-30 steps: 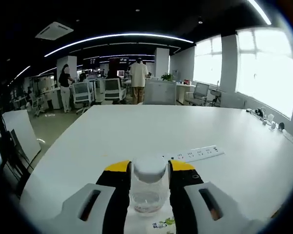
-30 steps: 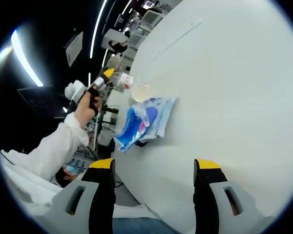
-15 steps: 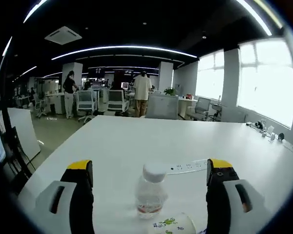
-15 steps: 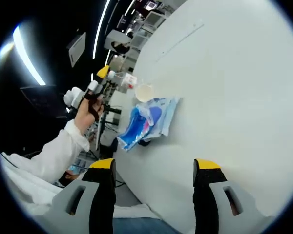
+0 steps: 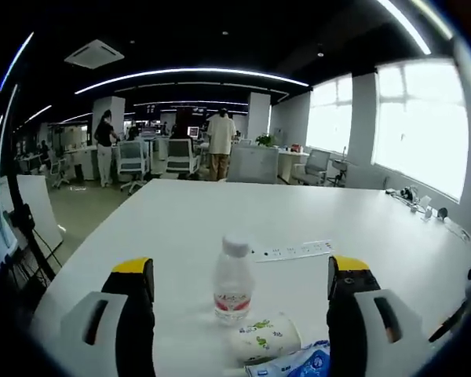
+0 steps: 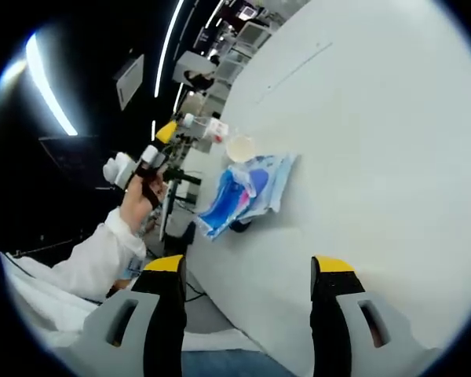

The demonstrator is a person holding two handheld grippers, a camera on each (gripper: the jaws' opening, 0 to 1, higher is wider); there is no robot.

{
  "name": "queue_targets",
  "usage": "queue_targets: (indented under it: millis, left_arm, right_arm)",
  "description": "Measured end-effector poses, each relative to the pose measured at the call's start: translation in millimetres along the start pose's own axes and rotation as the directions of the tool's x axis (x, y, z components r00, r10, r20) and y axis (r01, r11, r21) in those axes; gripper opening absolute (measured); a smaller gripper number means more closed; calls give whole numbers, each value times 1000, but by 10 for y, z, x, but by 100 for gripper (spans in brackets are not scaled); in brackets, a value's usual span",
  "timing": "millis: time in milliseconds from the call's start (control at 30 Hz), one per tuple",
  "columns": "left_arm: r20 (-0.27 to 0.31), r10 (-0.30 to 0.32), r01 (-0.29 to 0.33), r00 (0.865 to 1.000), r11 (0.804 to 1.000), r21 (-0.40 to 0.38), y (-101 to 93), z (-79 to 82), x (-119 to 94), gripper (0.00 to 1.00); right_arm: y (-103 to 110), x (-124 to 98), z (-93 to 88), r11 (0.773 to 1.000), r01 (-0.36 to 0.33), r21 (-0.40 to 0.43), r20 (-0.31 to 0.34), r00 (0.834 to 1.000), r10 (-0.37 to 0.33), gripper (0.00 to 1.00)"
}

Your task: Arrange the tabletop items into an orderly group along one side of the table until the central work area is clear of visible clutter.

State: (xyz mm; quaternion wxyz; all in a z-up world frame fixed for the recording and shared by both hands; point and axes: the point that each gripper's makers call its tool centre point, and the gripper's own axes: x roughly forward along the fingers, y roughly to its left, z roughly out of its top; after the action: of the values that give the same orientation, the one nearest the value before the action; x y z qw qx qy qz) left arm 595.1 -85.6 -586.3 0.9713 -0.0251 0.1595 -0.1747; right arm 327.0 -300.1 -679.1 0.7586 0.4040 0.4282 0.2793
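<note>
Water bottle (image 5: 233, 279) with a white cap and red label stands upright on the white desk (image 5: 220, 212), free between the wide-open jaws of the left hand-held gripper (image 5: 237, 275), which holds nothing. Just beside the bottle, on the near side, a paper cup (image 5: 264, 339) lies on its side, and a blue packet (image 5: 294, 364) lies next to the cup. Behind the bottle a white power strip (image 5: 292, 250) lies flat. The right hand-held gripper (image 6: 247, 271) is also wide open and empty, well apart from the bottle (image 6: 210, 128); the left hand-held gripper (image 6: 163, 133) is near that bottle.
</note>
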Motion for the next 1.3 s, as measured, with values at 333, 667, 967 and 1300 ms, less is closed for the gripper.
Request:
queue_targets:
  millis: [333, 667, 967, 1300]
  left_arm:
    - [-61, -40, 38, 997, 999, -32, -159, -255, -397, 92]
    - [-104, -48, 46, 993, 999, -27, -281, -473, -870, 92]
    - [-112, -76, 73, 991, 997, -37, -429, -595, -1246, 91]
    - [-146, -23, 31, 989, 998, 51, -391, -823, -1618, 95]
  right_arm:
    - [53, -11, -59, 1000, -14, -8, 7, 1000, 14, 62]
    - [103, -2, -162, 999, -32, -12, -7, 999, 32, 62]
    - [119, 56, -235, 999, -37, -18, -31, 999, 36, 62]
    - [164, 103, -211, 998, -43, -46, -36, 998, 41, 62]
